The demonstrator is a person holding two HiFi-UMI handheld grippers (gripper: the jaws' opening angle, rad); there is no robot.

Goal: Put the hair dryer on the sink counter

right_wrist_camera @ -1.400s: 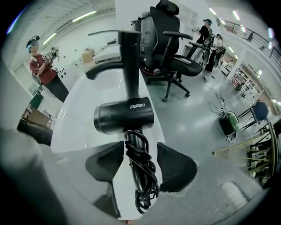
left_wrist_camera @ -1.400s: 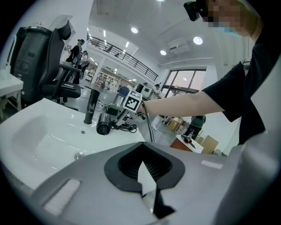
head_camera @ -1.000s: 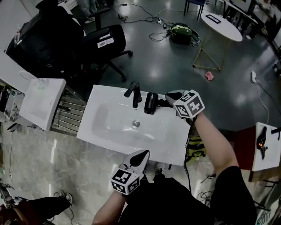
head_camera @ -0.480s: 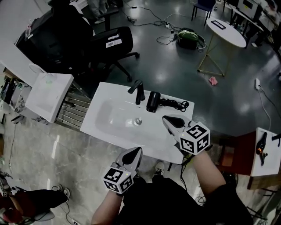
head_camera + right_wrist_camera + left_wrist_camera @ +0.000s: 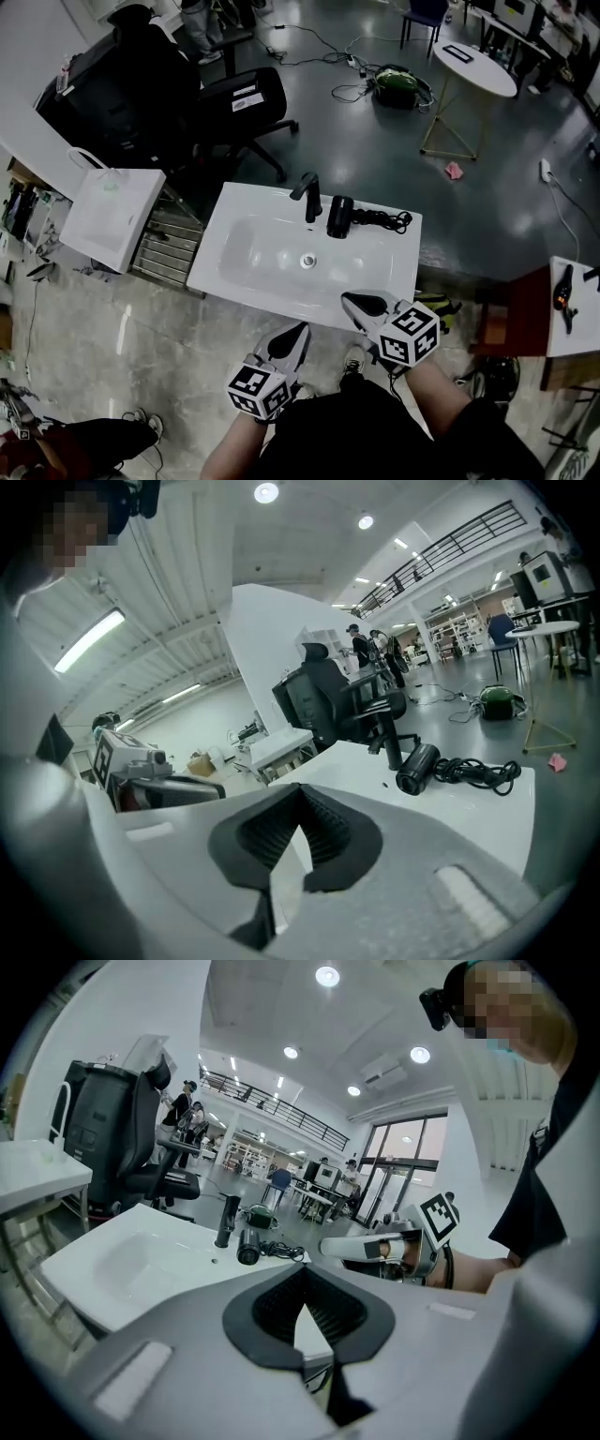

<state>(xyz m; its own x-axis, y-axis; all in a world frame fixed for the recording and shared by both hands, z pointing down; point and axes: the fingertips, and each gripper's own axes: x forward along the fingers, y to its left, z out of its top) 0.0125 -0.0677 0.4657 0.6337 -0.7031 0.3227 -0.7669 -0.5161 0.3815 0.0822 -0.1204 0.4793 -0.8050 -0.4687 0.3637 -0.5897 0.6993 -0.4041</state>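
Note:
The black hair dryer (image 5: 339, 217) lies on the white sink counter (image 5: 380, 272) just right of the black faucet (image 5: 309, 195), its coiled cord (image 5: 386, 221) beside it. No gripper touches it. My right gripper (image 5: 349, 300) hovers at the counter's near edge, shut and empty. My left gripper (image 5: 302, 330) is lower, in front of the counter, shut with nothing in it. In the left gripper view, the hair dryer (image 5: 248, 1249) lies past the basin, with the right gripper (image 5: 366, 1247) to the right. The right gripper view shows the hair dryer (image 5: 417, 767) and cord (image 5: 478, 772) ahead.
A black office chair (image 5: 234, 94) stands behind the sink. A white bag (image 5: 112, 216) on a metal rack is to its left. Farther back are a round white table (image 5: 478, 61), a green object (image 5: 398, 80) and floor cables. A small white table (image 5: 572, 314) stands at right.
My right gripper has drawn back from the hair dryer to the counter's near edge. The hair dryer stays by the faucet. The left gripper has shifted only slightly.

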